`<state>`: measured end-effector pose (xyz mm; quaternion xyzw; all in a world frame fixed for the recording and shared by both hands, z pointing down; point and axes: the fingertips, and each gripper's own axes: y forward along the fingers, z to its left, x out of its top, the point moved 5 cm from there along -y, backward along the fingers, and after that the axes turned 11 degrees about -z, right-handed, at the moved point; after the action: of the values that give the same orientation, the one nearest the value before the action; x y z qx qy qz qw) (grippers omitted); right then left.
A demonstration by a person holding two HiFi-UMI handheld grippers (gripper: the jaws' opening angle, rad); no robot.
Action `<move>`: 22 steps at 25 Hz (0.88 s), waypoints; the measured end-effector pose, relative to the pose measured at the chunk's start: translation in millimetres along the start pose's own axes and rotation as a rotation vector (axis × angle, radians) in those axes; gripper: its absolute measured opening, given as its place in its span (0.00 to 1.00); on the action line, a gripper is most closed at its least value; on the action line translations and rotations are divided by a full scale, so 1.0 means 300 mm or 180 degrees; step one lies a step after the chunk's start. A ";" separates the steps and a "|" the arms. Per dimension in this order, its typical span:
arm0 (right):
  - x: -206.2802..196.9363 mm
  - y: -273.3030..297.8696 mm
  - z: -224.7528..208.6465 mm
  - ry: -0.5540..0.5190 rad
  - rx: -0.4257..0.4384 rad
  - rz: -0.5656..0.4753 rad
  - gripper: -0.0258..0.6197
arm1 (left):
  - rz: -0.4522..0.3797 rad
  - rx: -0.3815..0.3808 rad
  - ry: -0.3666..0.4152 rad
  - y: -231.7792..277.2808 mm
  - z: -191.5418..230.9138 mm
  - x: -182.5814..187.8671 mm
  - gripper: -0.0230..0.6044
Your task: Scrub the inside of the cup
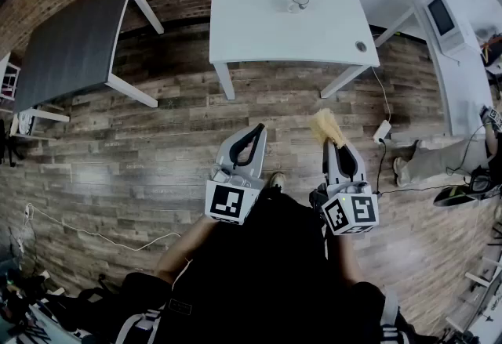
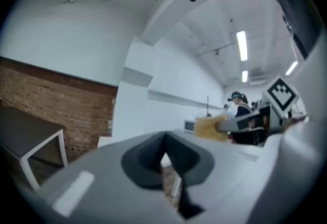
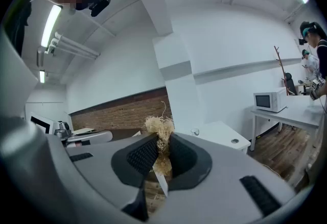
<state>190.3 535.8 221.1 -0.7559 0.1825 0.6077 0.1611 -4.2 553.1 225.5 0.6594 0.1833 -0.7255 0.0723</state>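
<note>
Right gripper (image 1: 339, 148): jaws clamped on a straw-coloured fibre scrubber (image 1: 325, 127), whose long axis follows the jaws and whose tuft points to 12 o'clock.
Left gripper (image 1: 254, 133): jaws together, empty.
Cup (image 1: 299, 0): on the white table (image 1: 259, 29), at 12 o'clock, well apart from both.

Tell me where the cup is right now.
In the head view the cup stands on the white table at top centre, near its far edge, right of the dark table.
</note>
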 end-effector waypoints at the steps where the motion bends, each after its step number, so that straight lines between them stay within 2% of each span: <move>1: -0.001 -0.001 -0.002 -0.0001 0.0000 -0.0001 0.11 | -0.0003 -0.0001 0.0000 0.001 -0.001 -0.001 0.04; 7: -0.005 -0.002 -0.016 -0.0005 0.0002 -0.0005 0.11 | -0.0004 0.0005 -0.0019 0.013 -0.005 -0.009 0.04; 14: 0.003 0.003 -0.033 0.0055 0.0156 -0.0009 0.11 | 0.0001 0.0009 -0.0020 0.050 -0.030 -0.024 0.04; 22: 0.033 0.006 -0.147 0.0082 0.0257 -0.0073 0.11 | 0.0030 0.0072 0.0017 0.147 -0.095 -0.041 0.04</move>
<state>229.5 512.8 220.5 -0.7586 0.2003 0.5882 0.1960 39.2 521.0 228.3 0.6630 0.1722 -0.7254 0.0678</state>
